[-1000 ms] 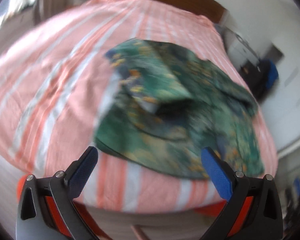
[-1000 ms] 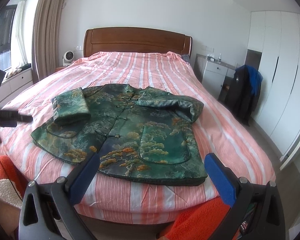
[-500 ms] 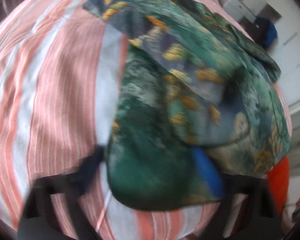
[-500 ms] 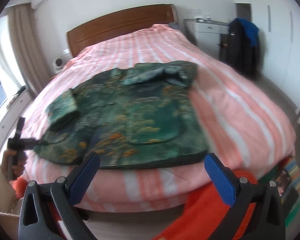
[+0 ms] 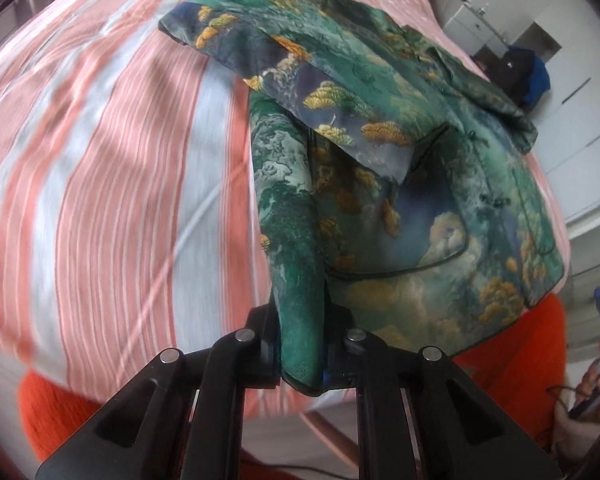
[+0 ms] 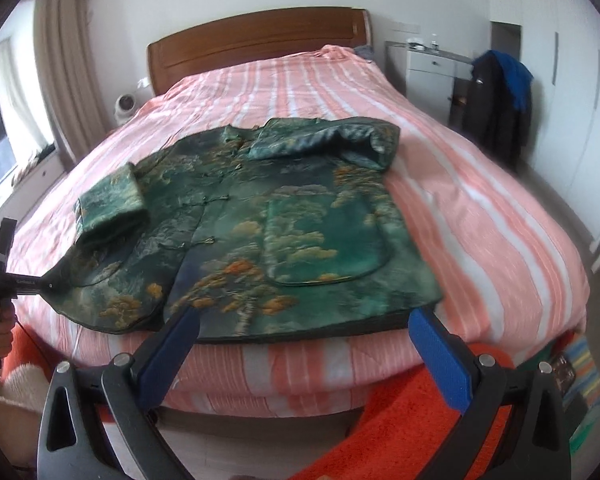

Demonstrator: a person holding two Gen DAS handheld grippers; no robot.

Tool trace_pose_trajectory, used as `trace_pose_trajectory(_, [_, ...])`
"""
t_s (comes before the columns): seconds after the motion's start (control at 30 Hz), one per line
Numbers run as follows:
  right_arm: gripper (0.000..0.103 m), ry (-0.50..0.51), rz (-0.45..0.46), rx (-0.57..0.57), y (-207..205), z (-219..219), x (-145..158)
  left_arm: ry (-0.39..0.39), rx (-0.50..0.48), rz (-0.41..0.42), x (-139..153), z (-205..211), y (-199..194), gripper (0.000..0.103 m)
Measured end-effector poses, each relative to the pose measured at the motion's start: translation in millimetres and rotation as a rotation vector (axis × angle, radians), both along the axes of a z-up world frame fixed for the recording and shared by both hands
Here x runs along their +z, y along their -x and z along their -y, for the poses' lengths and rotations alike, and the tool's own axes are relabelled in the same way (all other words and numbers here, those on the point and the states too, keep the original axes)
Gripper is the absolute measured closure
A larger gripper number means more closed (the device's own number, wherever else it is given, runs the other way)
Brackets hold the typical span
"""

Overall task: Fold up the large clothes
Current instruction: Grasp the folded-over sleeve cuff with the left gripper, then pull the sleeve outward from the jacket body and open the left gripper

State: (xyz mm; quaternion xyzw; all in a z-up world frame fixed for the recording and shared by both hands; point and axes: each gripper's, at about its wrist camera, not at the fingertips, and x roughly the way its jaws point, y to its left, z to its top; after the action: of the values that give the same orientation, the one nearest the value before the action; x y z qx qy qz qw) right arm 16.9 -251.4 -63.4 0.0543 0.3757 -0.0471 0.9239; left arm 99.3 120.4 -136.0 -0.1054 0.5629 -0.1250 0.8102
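A: A second ago the left gripper (image 5: pixel 302 354) hovered spread short of the bed (image 6: pixel 480 216); now it's clenched on the jacket (image 6: pixel 284 232) hem corner.

B: Risk?

A: Thin bite; a hard pull could slip it, or drag the jacket off the bed edge.

B: Right gripper (image 6: pixel 304 344)?

A: Held low before the hem, jaws spread, empty.

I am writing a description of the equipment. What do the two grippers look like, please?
Each hand-held gripper has a black plastic frame with silver round bolts. The right hand-held gripper shows two flat blue finger pads. On the left hand-held gripper only a sliver of blue shows.
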Motion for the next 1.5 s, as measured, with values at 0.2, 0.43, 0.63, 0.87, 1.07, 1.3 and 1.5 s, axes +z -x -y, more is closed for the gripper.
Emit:
trace_pose_trajectory(0.2, [0.000,0.001,-0.012,0.042,-3,-18,-6,0.056,0.027,-0.020,-3,-3,6,0.092])
trace_pose_trajectory(0.43, [0.000,0.030,-0.013,0.081,-10,-27,-9,0.036,0.021,-0.023,-15,13,1,0.092])
trace_pose_trajectory(0.63, [0.000,0.049,-0.009,0.112,-16,-37,-12,0.004,0.020,-0.019,-22,19,4,0.092])
trace_pose_trajectory(0.87, [0.000,0.057,0.003,0.139,-17,-47,-15,-0.196,-0.001,-0.008,-13,38,11,0.047])
trace_pose_trajectory(1.07, [0.000,0.043,-0.002,0.133,-14,-44,-18,-0.316,-0.080,0.152,46,54,21,0.032])
trace_pose_trajectory(1.3, [0.000,0.047,-0.004,0.168,-18,-55,-22,-0.381,-0.301,0.336,90,106,-28,0.002])
trace_pose_trajectory(1.5, [0.000,0.041,0.007,0.134,-9,-48,-18,-0.559,-0.448,0.298,21,153,-79,0.002])
